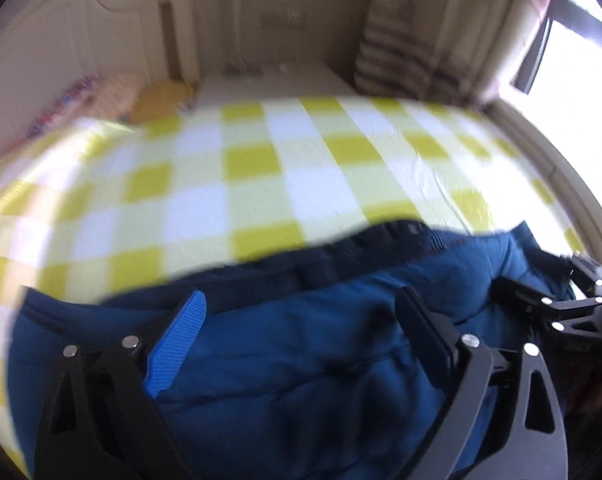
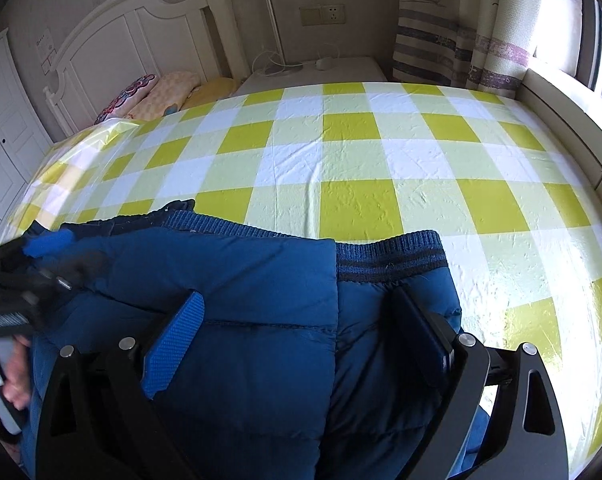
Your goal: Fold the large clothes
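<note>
- Left wrist view: a puffy blue padded jacket [image 1: 301, 344] lies at the near edge of the bed's yellow-and-white checked sheet [image 1: 253, 168]. The left gripper [image 1: 305, 332] hangs over the jacket, jaws wide apart, grasping nothing.
- Right wrist view: the jacket's ribbed knit hem [image 2: 389, 256] rests on the checked sheet. The right gripper [image 2: 297, 332] is spread wide above the jacket, empty.
</note>
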`<state>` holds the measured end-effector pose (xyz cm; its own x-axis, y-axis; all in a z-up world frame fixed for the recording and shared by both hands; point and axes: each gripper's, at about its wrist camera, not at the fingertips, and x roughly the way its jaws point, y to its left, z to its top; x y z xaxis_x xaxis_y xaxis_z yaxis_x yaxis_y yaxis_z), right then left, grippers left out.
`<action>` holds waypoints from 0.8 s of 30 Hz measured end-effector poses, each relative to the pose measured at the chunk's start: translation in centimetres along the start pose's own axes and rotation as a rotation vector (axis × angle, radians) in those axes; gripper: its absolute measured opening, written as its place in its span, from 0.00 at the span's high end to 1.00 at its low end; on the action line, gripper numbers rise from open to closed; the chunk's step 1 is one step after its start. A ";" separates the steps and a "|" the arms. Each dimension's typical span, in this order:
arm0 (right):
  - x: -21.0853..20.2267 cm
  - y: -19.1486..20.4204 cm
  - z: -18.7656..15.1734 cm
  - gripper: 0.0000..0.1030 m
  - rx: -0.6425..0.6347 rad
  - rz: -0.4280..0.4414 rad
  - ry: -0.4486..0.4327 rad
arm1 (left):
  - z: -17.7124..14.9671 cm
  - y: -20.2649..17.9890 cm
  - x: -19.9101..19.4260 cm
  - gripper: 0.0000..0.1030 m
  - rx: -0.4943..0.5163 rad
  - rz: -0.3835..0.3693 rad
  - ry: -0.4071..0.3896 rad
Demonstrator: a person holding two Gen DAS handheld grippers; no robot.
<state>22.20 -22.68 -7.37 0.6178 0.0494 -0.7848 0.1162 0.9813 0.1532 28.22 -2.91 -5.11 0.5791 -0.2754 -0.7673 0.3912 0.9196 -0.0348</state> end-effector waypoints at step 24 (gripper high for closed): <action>-4.5 15.7 -3.9 0.05 -0.398 0.048 -0.033 | -3.7 14.2 0.9 0.02 -0.278 0.071 0.056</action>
<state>18.20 -6.80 -3.74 0.6404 0.0978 -0.7618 -0.2199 0.9737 -0.0599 31.63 10.99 -8.68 0.5543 -0.1985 -0.8083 0.1353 0.9797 -0.1479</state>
